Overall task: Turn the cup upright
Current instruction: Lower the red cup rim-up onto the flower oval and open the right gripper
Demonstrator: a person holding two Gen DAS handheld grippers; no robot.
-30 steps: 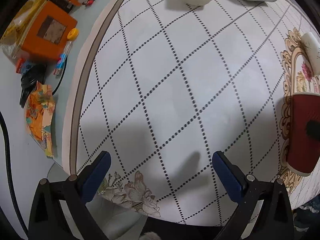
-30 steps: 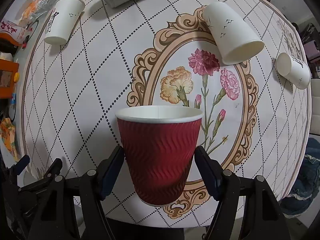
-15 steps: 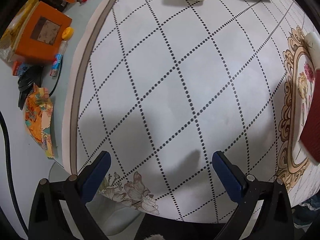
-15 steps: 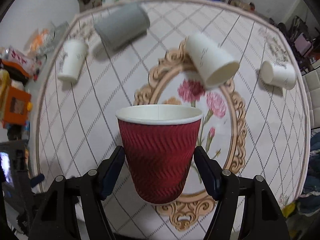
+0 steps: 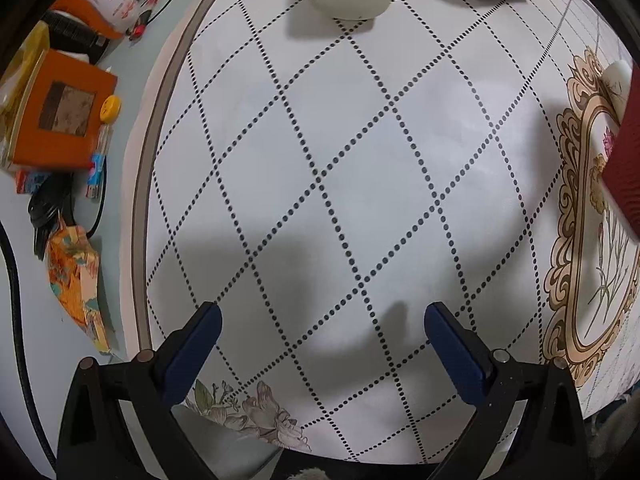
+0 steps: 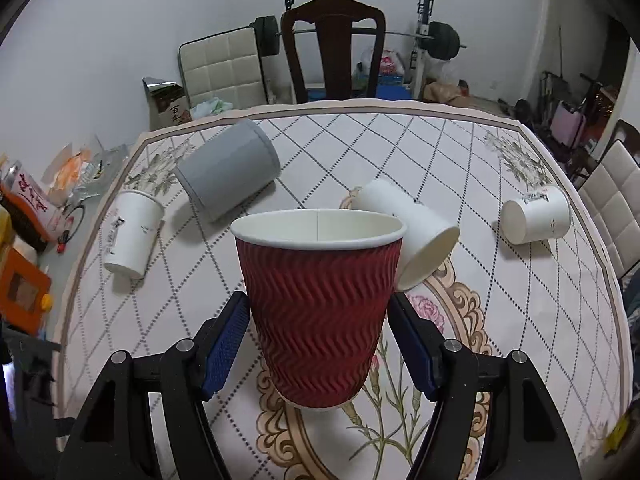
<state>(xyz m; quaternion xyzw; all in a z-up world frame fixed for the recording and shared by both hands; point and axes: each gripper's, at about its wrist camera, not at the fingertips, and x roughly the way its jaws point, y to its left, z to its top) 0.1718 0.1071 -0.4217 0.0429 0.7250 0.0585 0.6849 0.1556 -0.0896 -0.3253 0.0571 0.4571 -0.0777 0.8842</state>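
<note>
1. Red cup (image 6: 318,308) now sits mouth-up between the two blue pads of the right gripper (image 6: 318,344), pinched at its ribbed lower wall, with its white rim level and the seam inside facing the camera.
2. Half a second ago the right wrist view looked steeply down on the table; now it looks out across it to the chair and the far wall. I take this to mean the wrist has rotated the cup to vertical.
3. Its base hangs over the floral medallion (image 6: 460,312) near the table's near edge. Whether the base touches the cloth cannot be told from here; the left wrist view shows only a red sliver (image 5: 624,160) at its right margin.
4. My judgement: the flip itself is done, and what remains is to lower the cup flat and release it without tipping.
5. Just behind the cup lies a white cup (image 6: 412,236) on its side, very close to the rim. A gray cup (image 6: 228,172) and two more white ones, (image 6: 132,236) and (image 6: 536,220), lie farther toward the far edge and the sides.
6. Left gripper (image 5: 320,344) hovers spread wide with nothing between its pads, above the dotted cloth (image 5: 360,160) by the table's left edge.
</note>
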